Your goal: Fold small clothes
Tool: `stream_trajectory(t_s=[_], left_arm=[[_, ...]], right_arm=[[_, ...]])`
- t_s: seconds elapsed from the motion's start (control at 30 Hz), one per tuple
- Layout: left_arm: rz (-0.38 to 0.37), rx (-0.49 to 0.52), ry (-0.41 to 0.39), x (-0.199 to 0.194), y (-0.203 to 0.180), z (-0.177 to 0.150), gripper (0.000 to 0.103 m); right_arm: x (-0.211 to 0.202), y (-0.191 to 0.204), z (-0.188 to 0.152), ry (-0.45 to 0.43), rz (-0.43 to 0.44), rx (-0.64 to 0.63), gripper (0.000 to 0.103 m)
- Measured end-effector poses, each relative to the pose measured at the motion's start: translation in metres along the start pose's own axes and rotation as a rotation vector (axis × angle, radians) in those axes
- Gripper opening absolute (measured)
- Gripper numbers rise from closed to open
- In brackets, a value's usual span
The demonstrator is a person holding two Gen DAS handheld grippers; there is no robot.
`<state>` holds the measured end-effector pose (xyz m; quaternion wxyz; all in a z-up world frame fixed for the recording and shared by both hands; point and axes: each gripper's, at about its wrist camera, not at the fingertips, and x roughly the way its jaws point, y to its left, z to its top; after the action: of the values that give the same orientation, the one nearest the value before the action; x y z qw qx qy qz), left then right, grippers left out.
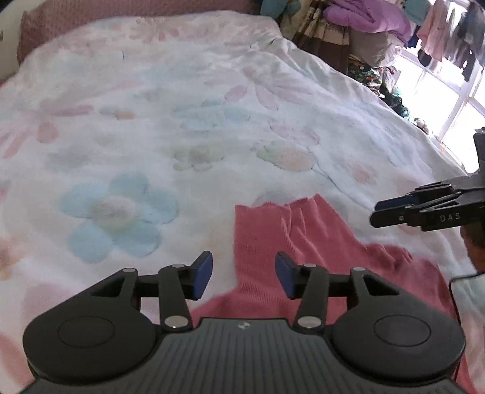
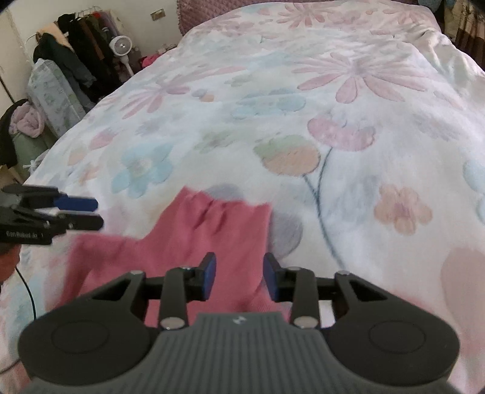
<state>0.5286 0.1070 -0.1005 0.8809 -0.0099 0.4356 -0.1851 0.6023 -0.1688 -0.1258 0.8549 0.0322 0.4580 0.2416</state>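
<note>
A pink knit garment [image 1: 303,257] lies partly folded on the flowered bedspread [image 1: 151,121], its ribbed hem edge farthest from me. My left gripper [image 1: 244,275] hovers over the garment's left edge, open, with nothing between its blue pads. In the right wrist view the same garment [image 2: 212,236] spreads under my right gripper [image 2: 239,278], whose jaws stand apart and empty above the cloth. Each gripper shows from the side in the other's view: the right gripper [image 1: 376,212] at the right edge, the left gripper [image 2: 99,213] at the left edge.
The bedspread [image 2: 333,106] stretches far ahead. Piled clothes [image 1: 363,24] and a bright window [image 1: 448,100] lie beyond the bed's right side. A rack of dark coats [image 2: 85,36], a small fan [image 2: 121,45] and a black cable [image 2: 27,291] are on the left.
</note>
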Motion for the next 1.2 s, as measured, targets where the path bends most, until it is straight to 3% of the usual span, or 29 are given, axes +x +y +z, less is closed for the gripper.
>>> stream_trajectory(t_s=[0.3,0.37,0.4,0.43,0.7,0.87,1.03,1.2], left_arm=[[-0.021,-0.143,0.035,0.079,0.022,0.022,0.053],[-0.037,-0.162,0.047,0.086,0.021,0.023,0.026],[-0.052,-0.154,0.044,0.086,0.019,0.024,0.018],[-0.068,-0.143,0.039,0.084,0.015,0.024,0.005],[-0.067,0.05,-0.063,0.001,-0.011,0.017,0.003],[-0.079,0.184,-0.102,-0.062,-0.042,-0.011,0.003],[-0.052,0.322,-0.047,-0.082,-0.072,-0.065,0.004],[-0.015,0.33,0.107,-0.059,-0.079,-0.117,0.006]], right_arm=[[0.071,-0.03,0.03,0.037,0.03,0.092,0.029],[0.082,-0.034,0.03,0.045,0.039,0.111,0.017],[0.085,-0.036,0.03,0.047,0.053,0.12,0.004],[0.084,-0.036,0.029,0.043,0.065,0.124,0.0],[0.012,-0.005,0.029,-0.024,0.101,-0.054,0.0],[-0.054,0.026,-0.001,-0.037,0.143,-0.204,0.0],[-0.089,0.056,-0.059,-0.002,0.148,-0.369,0.0],[-0.075,0.073,-0.121,0.106,0.099,-0.451,0.0]])
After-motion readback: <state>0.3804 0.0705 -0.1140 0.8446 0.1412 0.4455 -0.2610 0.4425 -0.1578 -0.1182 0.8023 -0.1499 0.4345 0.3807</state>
